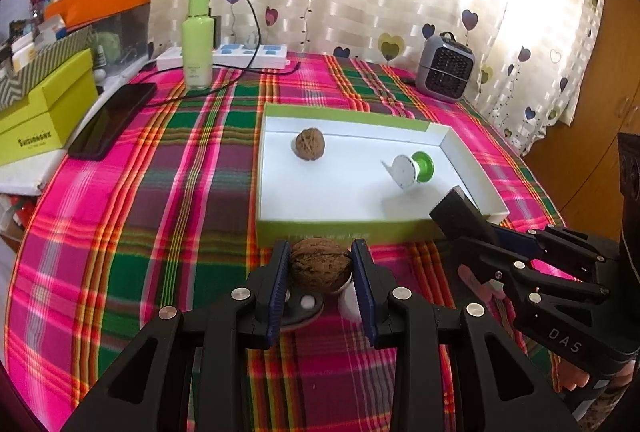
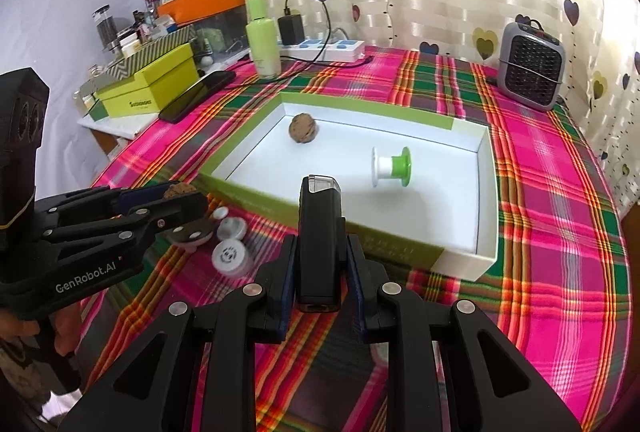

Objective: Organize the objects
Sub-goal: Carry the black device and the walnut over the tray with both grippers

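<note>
My left gripper (image 1: 320, 266) is shut on a brown walnut (image 1: 319, 264), held above the tablecloth just in front of the green-and-white box lid (image 1: 340, 230). My right gripper (image 2: 322, 272) is shut on a black rectangular device with a clear cap (image 2: 319, 228), raised near the lid's front wall (image 2: 396, 252). Inside the lid lie a second walnut (image 1: 310, 145) (image 2: 304, 127) and a white-and-green spool (image 1: 412, 167) (image 2: 390, 165). The right gripper (image 1: 480, 232) shows at the right of the left wrist view, the left gripper (image 2: 176, 199) at the left of the right wrist view.
Two small white caps (image 2: 232, 256) and a dark round piece (image 2: 192, 234) lie on the plaid cloth under the left gripper. Behind stand a green bottle (image 1: 197, 39), a power strip (image 1: 240, 55), a phone (image 1: 112, 119), a grey heater (image 1: 444, 65) and stacked boxes (image 1: 44, 107).
</note>
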Demonstrator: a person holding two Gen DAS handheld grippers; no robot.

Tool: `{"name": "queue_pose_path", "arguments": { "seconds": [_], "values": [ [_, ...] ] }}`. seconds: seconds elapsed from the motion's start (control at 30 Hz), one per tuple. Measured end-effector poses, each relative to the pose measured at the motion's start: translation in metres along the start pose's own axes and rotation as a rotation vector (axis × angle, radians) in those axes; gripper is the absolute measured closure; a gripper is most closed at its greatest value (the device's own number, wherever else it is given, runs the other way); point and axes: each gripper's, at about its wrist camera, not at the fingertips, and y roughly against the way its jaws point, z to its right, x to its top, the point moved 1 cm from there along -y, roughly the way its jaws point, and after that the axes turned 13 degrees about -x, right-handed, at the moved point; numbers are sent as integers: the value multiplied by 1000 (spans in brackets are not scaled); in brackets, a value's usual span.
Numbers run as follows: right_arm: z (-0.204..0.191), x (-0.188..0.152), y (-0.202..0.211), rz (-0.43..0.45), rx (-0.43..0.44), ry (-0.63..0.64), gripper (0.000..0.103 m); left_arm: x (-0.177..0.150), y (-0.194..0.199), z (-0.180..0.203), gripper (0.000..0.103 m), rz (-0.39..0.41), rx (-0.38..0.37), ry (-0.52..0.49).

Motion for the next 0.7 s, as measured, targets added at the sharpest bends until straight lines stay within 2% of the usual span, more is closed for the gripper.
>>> {"name": "queue_pose_path", "arguments": {
  "seconds": [0.47, 0.7],
  "values": [
    [19, 18, -15, -6, -32, -40, 79, 29, -26, -6, 74, -17, -7, -12],
    [37, 27, -26, -13, -103, -80, 79, 40, -42, -10, 74, -29, -10, -8]
  ]
}}
